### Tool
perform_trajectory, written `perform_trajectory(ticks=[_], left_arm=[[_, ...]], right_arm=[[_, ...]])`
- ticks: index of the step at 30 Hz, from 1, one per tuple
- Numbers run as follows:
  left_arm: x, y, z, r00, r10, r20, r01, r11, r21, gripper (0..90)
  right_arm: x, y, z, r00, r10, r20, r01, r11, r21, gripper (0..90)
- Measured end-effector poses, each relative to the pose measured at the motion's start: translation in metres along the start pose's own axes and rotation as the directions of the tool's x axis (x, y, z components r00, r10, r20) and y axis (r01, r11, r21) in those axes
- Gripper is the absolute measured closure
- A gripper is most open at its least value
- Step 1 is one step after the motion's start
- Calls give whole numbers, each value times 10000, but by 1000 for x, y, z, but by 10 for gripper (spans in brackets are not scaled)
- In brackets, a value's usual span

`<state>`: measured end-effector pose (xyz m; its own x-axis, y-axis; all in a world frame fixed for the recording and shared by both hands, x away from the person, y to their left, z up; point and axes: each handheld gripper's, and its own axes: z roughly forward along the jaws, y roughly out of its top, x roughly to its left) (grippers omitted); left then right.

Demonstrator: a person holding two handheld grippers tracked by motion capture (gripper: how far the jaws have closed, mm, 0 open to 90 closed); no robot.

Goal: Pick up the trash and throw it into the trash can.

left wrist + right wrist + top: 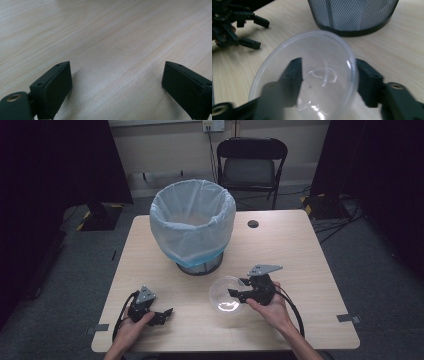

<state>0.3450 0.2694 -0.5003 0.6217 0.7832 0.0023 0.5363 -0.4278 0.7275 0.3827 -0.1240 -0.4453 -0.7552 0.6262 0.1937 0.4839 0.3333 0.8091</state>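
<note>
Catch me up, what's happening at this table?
A person holds a gripper in each hand at a wooden table. The right gripper is closed on the rim of a clear plastic bowl, one jaw inside and one outside, with the bowl tilted. The left gripper is open over bare tabletop, holding nothing. Behind them stands a mesh waste bin lined with a light blue bag; whether anything is in it cannot be told.
</note>
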Motion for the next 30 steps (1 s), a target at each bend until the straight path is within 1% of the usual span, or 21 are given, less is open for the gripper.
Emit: perform_trajectory(ticks=[1,2,3,4,5,7,9,10,12,13,14,16,17,19,20,21,23,25,27,28,30], left_arm=[[0,0,0,10000,13,0,-13,10000,3,89],[0,0,0,10000,-26,5,26,10000,5,89],[0,0,0,10000,-35,11,35,10000,5,89],[0,0,0,10000,-34,11,34,10000,6,89],[0,0,0,10000,-36,11,36,10000,5,89],[0,0,0,10000,-33,6,33,10000,2,89],[0,0,0,10000,4,9,-4,10000,1,89],[0,0,0,10000,-31,6,31,10000,4,89],[0,0,0,10000,-37,11,37,10000,4,89],[0,0,0,10000,-35,12,35,10000,3,89],[0,0,0,10000,-35,12,35,10000,3,89],[0,0,0,10000,-38,12,38,10000,5,89],[0,0,0,10000,-36,11,36,10000,5,89],[0,0,0,10000,-32,12,32,10000,7,89],[0,0,0,10000,-34,13,34,10000,8,89],[0,0,0,10000,-33,12,33,10000,9,89],[0,0,0,10000,-35,13,35,10000,8,89],[0,0,0,10000,-37,11,37,10000,4,89],[0,0,0,10000,-40,14,40,10000,5,89],[0,0,0,10000,-39,14,39,10000,5,89],[0,0,0,10000,-38,15,38,10000,7,89]], right_arm=[[3,1,-3,10000,-58,-68,57,9998,-171,516],[3,1,-3,10000,-58,-68,57,9998,-171,516],[4,2,-4,10000,-88,3,88,9997,-218,536],[6,2,-5,9999,-125,-52,124,9996,-260,561],[8,3,-7,9995,-113,-286,103,9993,-354,607],[9,3,-8,9993,-153,-345,141,9993,-348,627],[12,4,-10,9986,-127,-511,102,9988,-488,676],[13,5,-11,9983,-149,-560,117,9983,-568,721],[15,6,-14,9966,-102,-818,40,9972,-748,759],[18,8,-16,9956,-255,-906,183,9967,-794,779],[18,8,-16,9956,-255,-906,183,9967,-794,779],[20,9,-17,9927,-212,-1184,107,9960,-882,805],[22,11,-17,9894,-175,-1439,32,9951,-993,824],[23,11,-17,9878,-145,-1553,-22,9942,-1073,835],[23,12,-18,9872,-163,-1583,-19,9935,-1141,836],[25,13,-18,9885,-225,-1492,58,9937,-1117,836],[26,16,-17,9880,-401,-1492,246,9942,-1045,837],[26,17,-17,9883,-429,-1465,276,9941,-1046,837],[25,20,-18,9880,-487,-1465,314,9925,-1180,838],[26,24,-19,9875,-554,-1479,354,9902,-1350,838],[26,26,-20,9872,-607,-1475,401,9895,-1387,838]])
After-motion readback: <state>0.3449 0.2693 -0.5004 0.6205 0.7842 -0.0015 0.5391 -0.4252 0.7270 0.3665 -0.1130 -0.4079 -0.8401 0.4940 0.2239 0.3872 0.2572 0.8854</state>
